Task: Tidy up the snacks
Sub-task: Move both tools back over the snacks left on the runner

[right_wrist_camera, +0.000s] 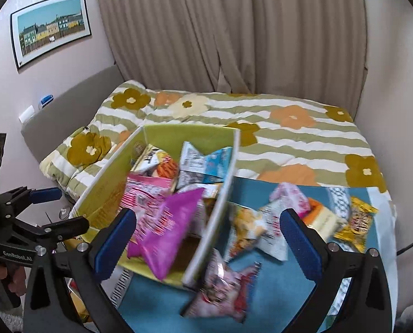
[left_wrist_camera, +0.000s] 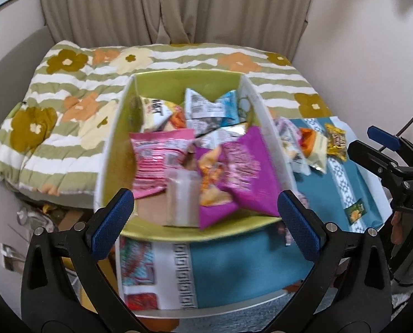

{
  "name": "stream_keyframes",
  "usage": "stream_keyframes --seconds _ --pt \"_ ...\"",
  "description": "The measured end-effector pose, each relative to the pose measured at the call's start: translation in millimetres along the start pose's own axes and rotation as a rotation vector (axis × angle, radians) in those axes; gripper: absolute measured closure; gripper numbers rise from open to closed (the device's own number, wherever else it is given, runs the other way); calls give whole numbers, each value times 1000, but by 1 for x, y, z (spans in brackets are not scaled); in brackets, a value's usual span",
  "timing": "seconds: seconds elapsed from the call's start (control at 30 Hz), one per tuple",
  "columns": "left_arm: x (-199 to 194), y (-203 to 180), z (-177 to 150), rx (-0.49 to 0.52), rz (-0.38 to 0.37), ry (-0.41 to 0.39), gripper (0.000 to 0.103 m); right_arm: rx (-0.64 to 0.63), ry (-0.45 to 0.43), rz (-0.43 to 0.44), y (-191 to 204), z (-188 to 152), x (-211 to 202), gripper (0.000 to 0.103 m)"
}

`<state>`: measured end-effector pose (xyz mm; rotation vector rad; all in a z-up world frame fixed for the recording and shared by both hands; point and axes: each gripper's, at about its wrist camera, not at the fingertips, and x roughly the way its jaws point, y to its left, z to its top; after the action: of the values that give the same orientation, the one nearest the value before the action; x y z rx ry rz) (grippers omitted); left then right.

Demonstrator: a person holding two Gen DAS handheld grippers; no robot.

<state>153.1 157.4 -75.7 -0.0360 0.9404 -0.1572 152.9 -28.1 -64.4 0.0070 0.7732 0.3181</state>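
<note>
We read "GenRobot.AI" on the left tool (right_wrist_camera: 44, 208) and "DAS" on the right tool (left_wrist_camera: 384, 149); packet print is blurred. Both tools gape wide, holding nothing. The green box (left_wrist_camera: 178, 80) on the blue-clothed bench (left_wrist_camera: 234, 263) holds a purple bag (left_wrist_camera: 248, 174) and pink bag (left_wrist_camera: 156, 161); loose packets (right_wrist_camera: 262, 222) lie just right of its wall

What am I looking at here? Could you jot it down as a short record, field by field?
Setting: bed with a floral quilt, curtain behind
Container: green box on a blue cloth
In the box: purple bag, pink bag, several others
Outside the box: loose packets, including a yellow packet
Left hand-held gripper: open, empty
Right hand-held gripper: open, empty
</note>
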Motion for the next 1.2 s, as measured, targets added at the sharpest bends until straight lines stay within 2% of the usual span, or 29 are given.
stream_keyframes --seconds 0.4,0.63,0.73,0.83,0.97,1.2 --pt "-1 -94 -33 -56 11 0 1 56 -15 -41 -95 -46 -62 0" --pt "18 -130 -53 -94 79 -4 1 55 -6 -51 -144 -80 -75 0" --pt "34 -138 -61 -127 80 8 1 36 22 -67 -162 -99 -73 0" --pt "56 -145 -71 -153 73 23 1 44 87 -64 -183 -118 -63 0" --pt "92 -155 -82 -188 57 43 1 76 180 -112 -205 -144 -50 0" --pt "139 -153 -93 -258 59 69 1 126 234 -131 -227 -181 -29 0"
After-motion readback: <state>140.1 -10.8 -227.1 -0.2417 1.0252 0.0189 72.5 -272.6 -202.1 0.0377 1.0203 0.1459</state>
